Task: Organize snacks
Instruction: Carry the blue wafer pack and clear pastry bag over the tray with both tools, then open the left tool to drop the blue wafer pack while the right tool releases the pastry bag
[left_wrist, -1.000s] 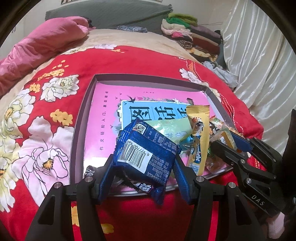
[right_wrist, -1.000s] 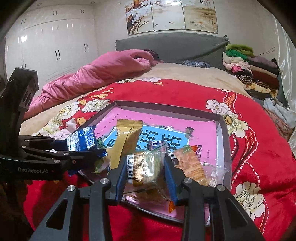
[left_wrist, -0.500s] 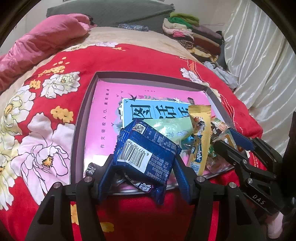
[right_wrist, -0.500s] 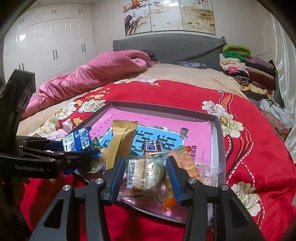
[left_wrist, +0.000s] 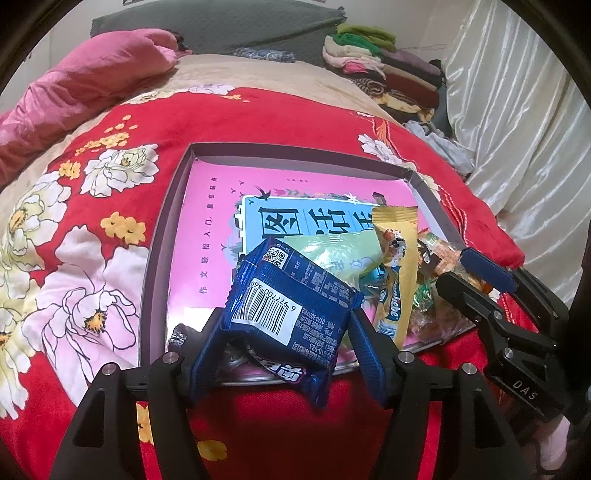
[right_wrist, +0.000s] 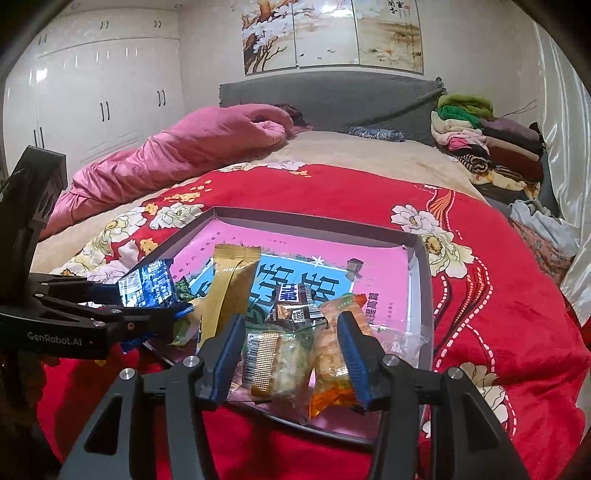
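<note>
My left gripper (left_wrist: 290, 328) has the blue packet (left_wrist: 291, 306) between its fingers. The packet stands tilted, barcode side up, its lower end hanging over the near rim of the tray (left_wrist: 162, 236). The jaws have just been opening a little. The left pad still seems to touch the packet's edge; at the right pad I see a small gap, so I cannot tell if the grip is firm.

My right gripper (right_wrist: 291, 339) is over the near right corner of the tray. Its jaws have just been opening, and now they stand apart from the clear biscuit packet (right_wrist: 275, 363), which lies in the tray between them. The orange packet (right_wrist: 332, 354) lies just beside it, against the right finger.

The other snacks are in a heap at the near side of the tray: a yellow stick packet (right_wrist: 229, 284), a green packet (left_wrist: 332, 254) and a small brown one (right_wrist: 293, 306). The tray lies on the red flowered blanket (right_wrist: 498, 295).
</note>
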